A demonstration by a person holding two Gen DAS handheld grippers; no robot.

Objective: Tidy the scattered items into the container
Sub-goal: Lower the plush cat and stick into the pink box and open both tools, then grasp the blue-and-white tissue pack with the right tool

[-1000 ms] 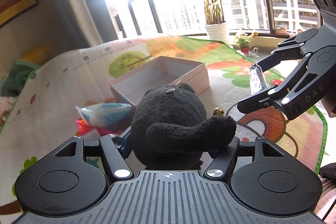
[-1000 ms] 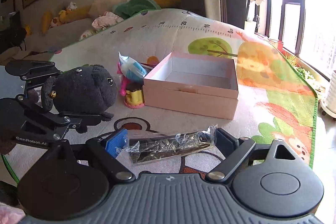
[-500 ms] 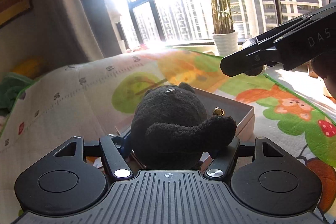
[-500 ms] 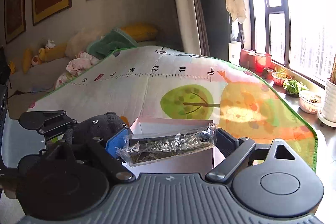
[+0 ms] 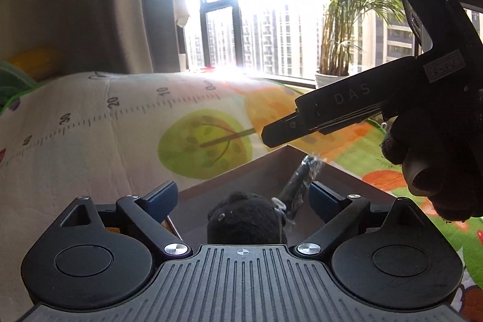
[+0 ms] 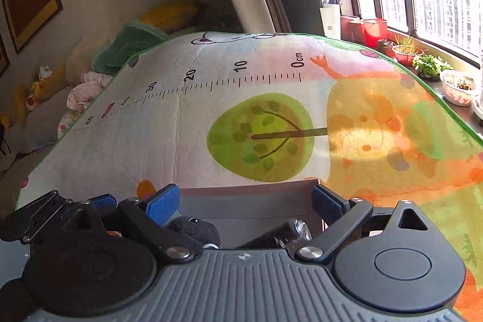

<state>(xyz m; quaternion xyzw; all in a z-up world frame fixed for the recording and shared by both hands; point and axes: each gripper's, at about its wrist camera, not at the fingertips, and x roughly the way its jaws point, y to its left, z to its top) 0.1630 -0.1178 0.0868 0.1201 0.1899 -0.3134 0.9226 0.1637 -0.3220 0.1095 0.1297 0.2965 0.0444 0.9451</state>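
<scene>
left wrist view: the left gripper [image 5: 243, 198] hangs over the open box [image 5: 271, 171], its blue-padded fingers [image 5: 163, 195] spread wide. its jaws have just been opening. the black plush toy [image 5: 246, 221] sits low between them, inside the box, touching neither pad; a clear gap shows on each side of it. just right of the toy, a dark item in crinkled clear wrap [image 5: 297, 186] leans tilted in the box, its upper end near the far wall, close to the right-hand pad but apart from it as far as can be seen. the right gripper [image 5: 280, 135] reaches in from the right above the box's far edge, held by a dark-gloved hand [image 5: 437, 147]; from this side its fingers overlap and their spread cannot be read.

right wrist view: the right gripper [image 6: 246, 199] is released, fingers [image 6: 163, 202] wide apart with nothing pressed between. below them lies the box [image 6: 250, 192], with the wrapped item [image 6: 283, 234] resting inside, under and between the fingers, nearer the right one. the plush toy [image 6: 193, 233] lies at the left of the box, under the left finger. the left gripper [image 6: 90, 204] shows at the far left. box and grippers sit over a cartoon-printed play mat [image 6: 259, 129] bearing a ruler scale and a green tree.
</scene>
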